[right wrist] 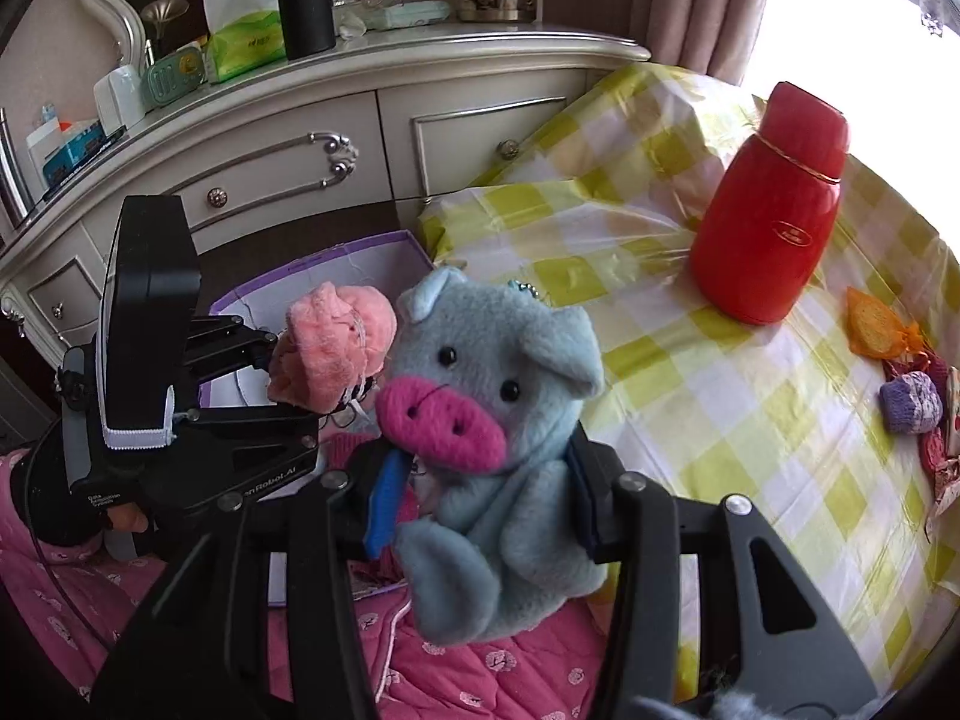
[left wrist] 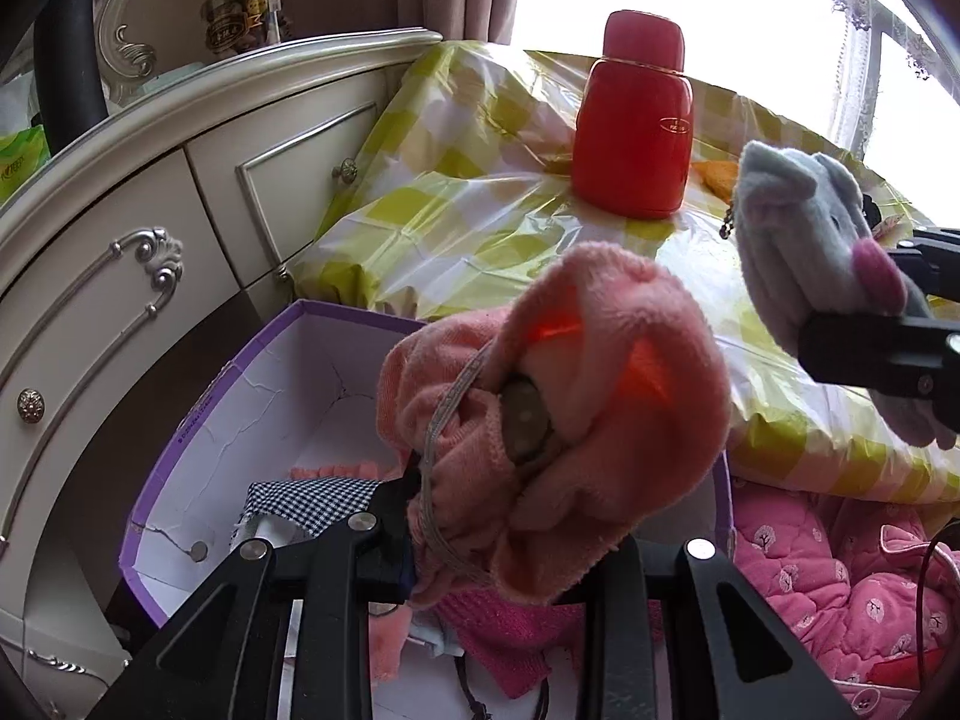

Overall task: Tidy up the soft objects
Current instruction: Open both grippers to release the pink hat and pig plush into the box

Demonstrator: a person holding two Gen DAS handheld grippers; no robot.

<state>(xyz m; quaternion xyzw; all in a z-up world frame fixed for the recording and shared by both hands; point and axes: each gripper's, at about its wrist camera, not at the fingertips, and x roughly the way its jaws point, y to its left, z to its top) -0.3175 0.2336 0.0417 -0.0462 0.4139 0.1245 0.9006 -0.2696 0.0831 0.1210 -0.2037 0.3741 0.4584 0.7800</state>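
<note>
Left wrist view: a pink plush toy (left wrist: 576, 420) is clamped in the left tool (left wrist: 516, 516), held above an open purple box (left wrist: 198, 420) with a white interior. Inside the box a checked cloth (left wrist: 312, 504) and other pink fabric are seen. To the right, a grey plush pig (left wrist: 822, 264) is held in the right tool (left wrist: 888, 348), above the edge of the worktop, which is covered by a yellow-checked cloth (left wrist: 456, 216). A red flask (left wrist: 636, 126) stands upright farther back on that cloth.

In the right wrist view, the pig (right wrist: 498, 438) with its pink snout is gripped by the body between the right tool's (right wrist: 486, 492) pads. The left tool (right wrist: 288, 384) with the pink toy (right wrist: 336, 342) is seen just to the pig's left, over the box (right wrist: 336, 264). The flask (right wrist: 774, 204) stands far right, and small fabric items (right wrist: 906, 402) lie at the right edge. A pink quilt (right wrist: 480, 672) lies below.
</note>
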